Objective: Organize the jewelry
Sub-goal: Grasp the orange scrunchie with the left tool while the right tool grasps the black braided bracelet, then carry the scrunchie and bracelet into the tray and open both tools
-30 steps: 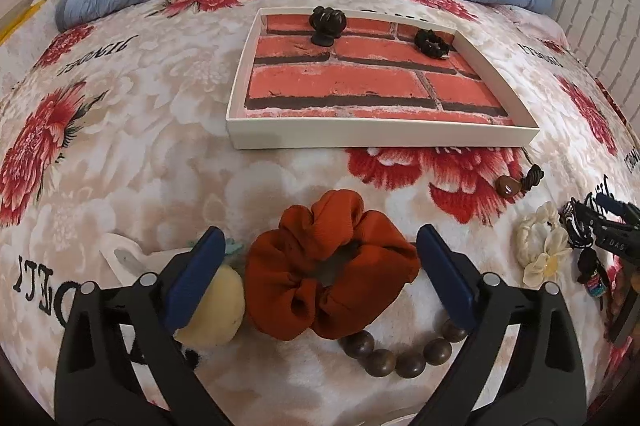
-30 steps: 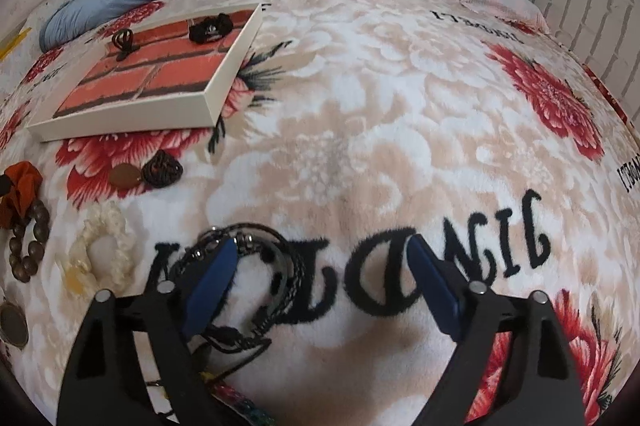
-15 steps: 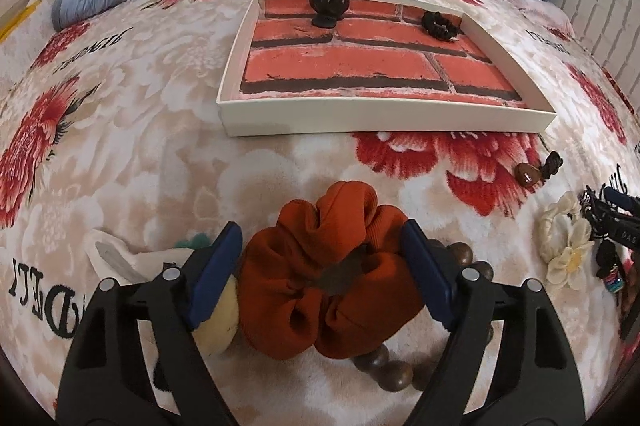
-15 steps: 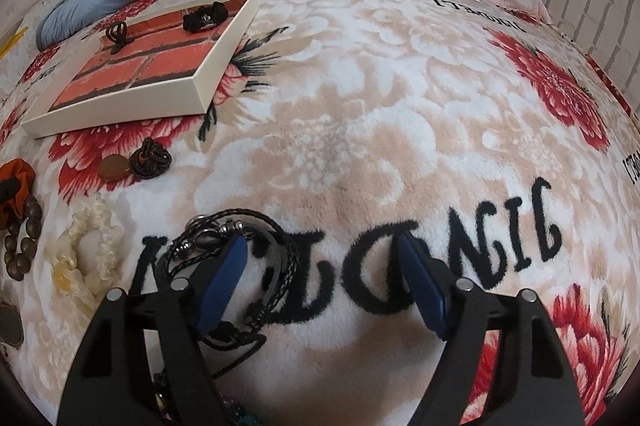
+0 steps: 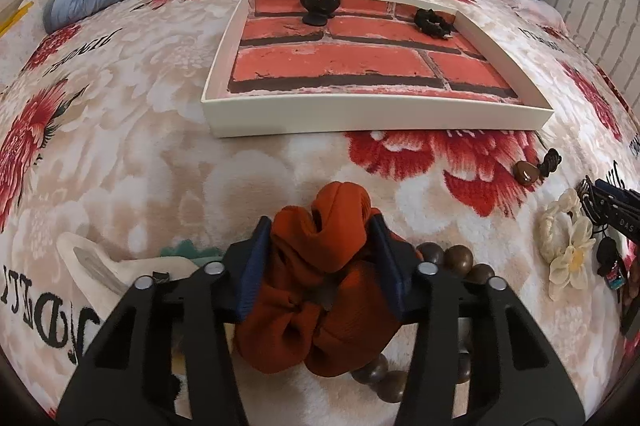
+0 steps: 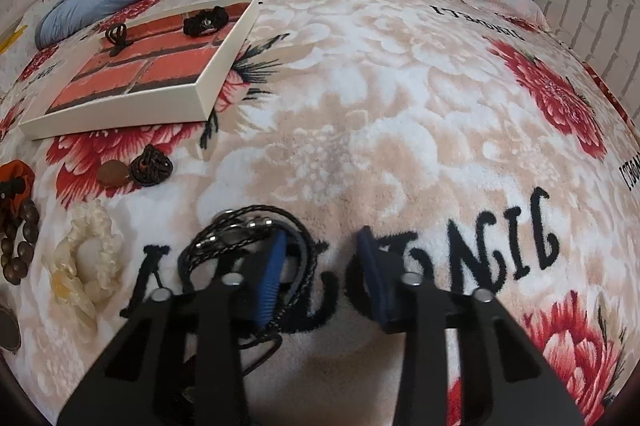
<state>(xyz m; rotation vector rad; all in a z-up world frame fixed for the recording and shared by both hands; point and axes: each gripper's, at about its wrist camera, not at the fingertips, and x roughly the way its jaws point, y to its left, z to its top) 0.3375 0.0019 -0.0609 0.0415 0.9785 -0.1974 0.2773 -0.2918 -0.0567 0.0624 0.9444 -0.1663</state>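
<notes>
Jaws on both grippers have just been closing: the left gripper (image 5: pixel 320 246) now squeezes the rust scrunchie (image 5: pixel 320 290) on the bed, ready to carry to the tray (image 5: pixel 376 116); the right gripper (image 6: pixel 322 266) narrows around black cord bracelets (image 6: pixel 248 238), grip unclear.

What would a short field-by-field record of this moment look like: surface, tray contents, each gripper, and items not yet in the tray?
surface: floral blanket on a bed
tray: brick-print base; holds a dark claw clip and a black scrunchie
left gripper: jaws just closing, pads pressing the rust-orange scrunchie
right gripper: jaws just closing around one side of the black cord bracelet; contact unclear
loose: wooden bead bracelet, cream scrunchie, brown pendant
</notes>
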